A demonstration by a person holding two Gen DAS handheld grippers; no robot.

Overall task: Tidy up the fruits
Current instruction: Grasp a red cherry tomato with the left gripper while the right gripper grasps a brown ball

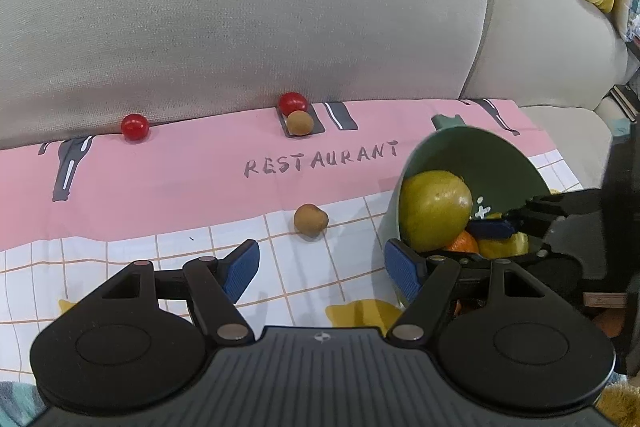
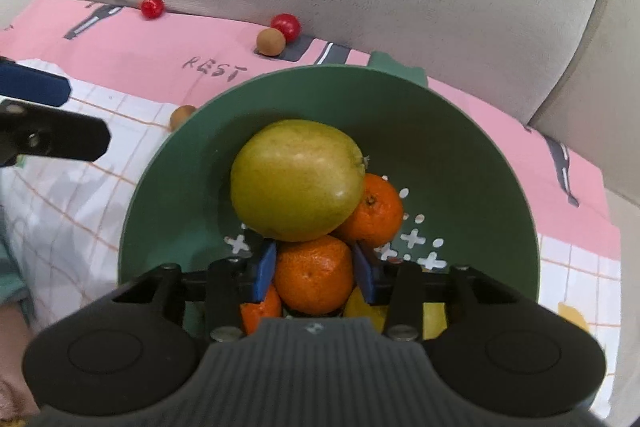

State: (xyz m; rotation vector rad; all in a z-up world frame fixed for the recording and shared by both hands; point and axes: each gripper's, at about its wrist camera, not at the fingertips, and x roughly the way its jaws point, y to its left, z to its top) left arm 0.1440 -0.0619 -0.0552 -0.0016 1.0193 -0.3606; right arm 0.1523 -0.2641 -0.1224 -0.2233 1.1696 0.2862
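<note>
holding a mandarin [image 2: 314,279] between its blue pads [image 2: 265,273], the right gripper [image 2: 316,277] reaches down into the green colander bowl [image 2: 480,147]; the pads press the fruit's two sides. that mandarin sits low in the bowl, touching a big yellow-green mango [image 2: 296,179] that lies on top of the pile, and a second mandarin [image 2: 376,211] leans against the mango's right side. pieces of yellow fruit [image 2: 434,315] show near the bowl's bottom edge, partly hidden by the gripper body.

the left gripper [image 1: 322,267] hangs above the cloth with its jaws spread wide and nothing between them, its right pad [image 1: 402,267] just beside the bowl's outer wall. in the left wrist view the bowl [image 1: 472,155] looks tipped toward the camera.

the bowl stands on a pink and white checked cloth [image 1: 160,179] spread over a sofa seat, printed with the word restaurant. loose on the cloth: a small brown fruit [image 1: 311,220] near the left of the bowl, another brown fruit [image 1: 300,123] touching a red cherry tomato [image 1: 293,103] at the foot of the grey sofa backrest [image 1: 240,7], and a second cherry tomato [image 1: 135,126] well apart to the left, also against the backrest
</note>
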